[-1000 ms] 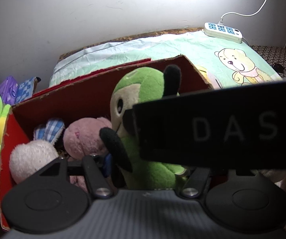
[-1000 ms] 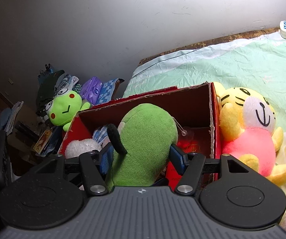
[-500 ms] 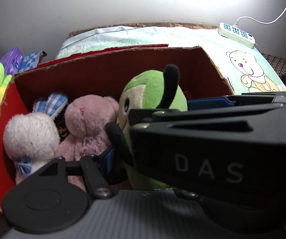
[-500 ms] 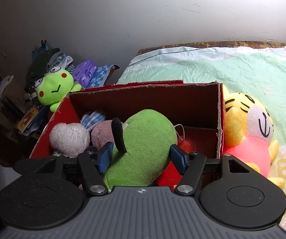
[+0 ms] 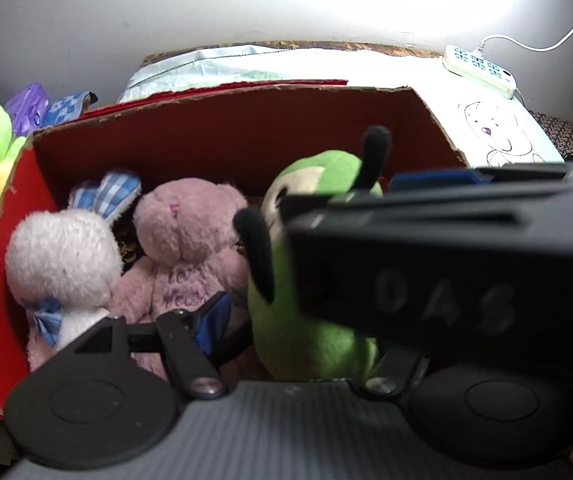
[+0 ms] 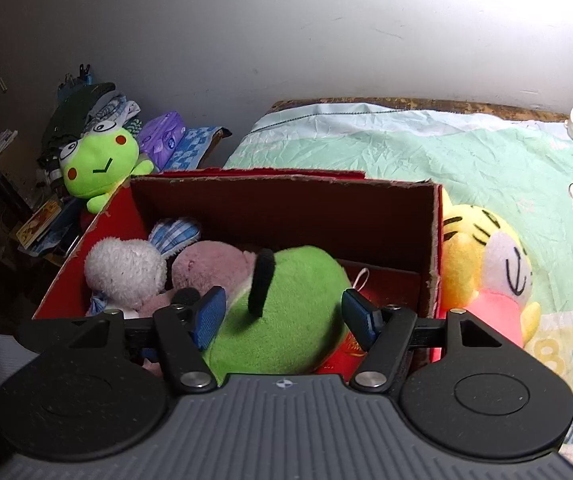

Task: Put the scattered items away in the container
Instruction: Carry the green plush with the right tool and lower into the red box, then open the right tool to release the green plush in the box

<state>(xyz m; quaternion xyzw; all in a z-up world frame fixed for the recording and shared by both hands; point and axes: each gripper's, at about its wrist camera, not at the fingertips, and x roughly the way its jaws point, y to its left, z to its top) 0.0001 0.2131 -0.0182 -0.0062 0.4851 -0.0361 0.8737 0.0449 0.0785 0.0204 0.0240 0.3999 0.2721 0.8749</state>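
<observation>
Right gripper [image 6: 282, 316]: jaws opening, wide now, pads just off the green plush dog [image 6: 282, 320] that sat clamped between them a second ago. Left gripper [image 5: 298, 320]: jaws also opening, about mid-width; left pad clear of the dog, right finger hidden behind the other tool, so contact there can't be confirmed. The dog has sunk into the red cardboard box [image 6: 286, 208], right of the pink bear [image 5: 190, 240] and white bunny [image 5: 62, 256]. So that placement reads as done. Still out: yellow tiger plush [image 6: 482, 256] against the box's right wall on the bed; green frog plush [image 6: 98, 164] beyond its far-left corner.
</observation>
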